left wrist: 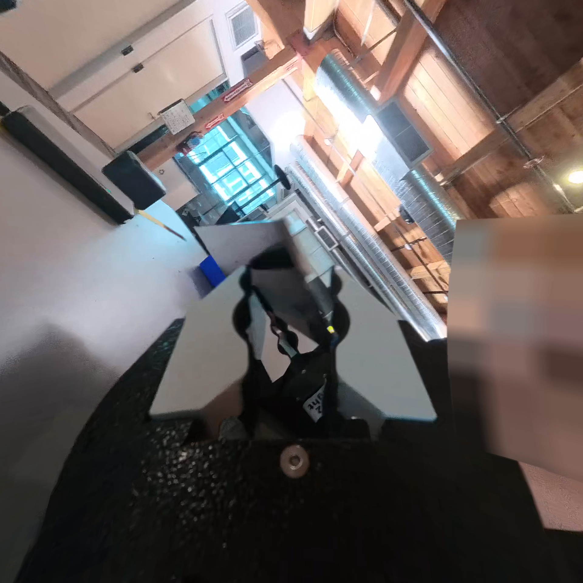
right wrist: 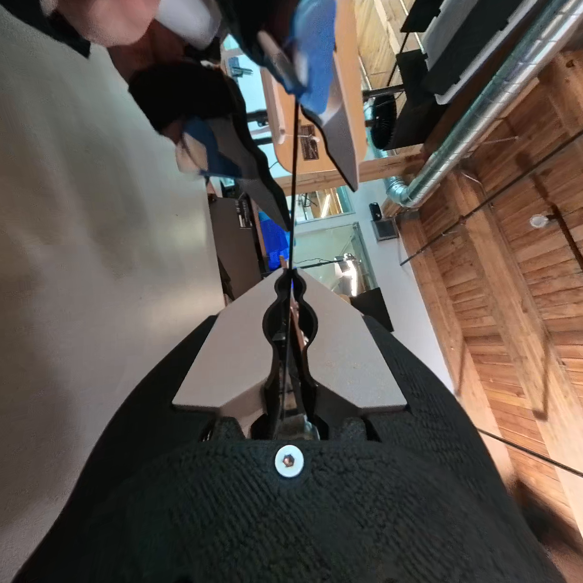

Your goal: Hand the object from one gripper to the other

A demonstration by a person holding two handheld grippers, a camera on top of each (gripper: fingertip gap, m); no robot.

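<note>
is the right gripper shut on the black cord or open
Shut on it: in the right wrist view the right gripper has its fingertips together with the thin black cord pinched between them.

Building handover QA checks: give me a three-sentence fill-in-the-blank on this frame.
1. The right gripper is ___ on the thin black cable.
2. The left gripper is ___, with the cable passing between its fingers.
3. The tape on the left gripper's fingers is ___.
Missing words: shut; open; blue.
</note>
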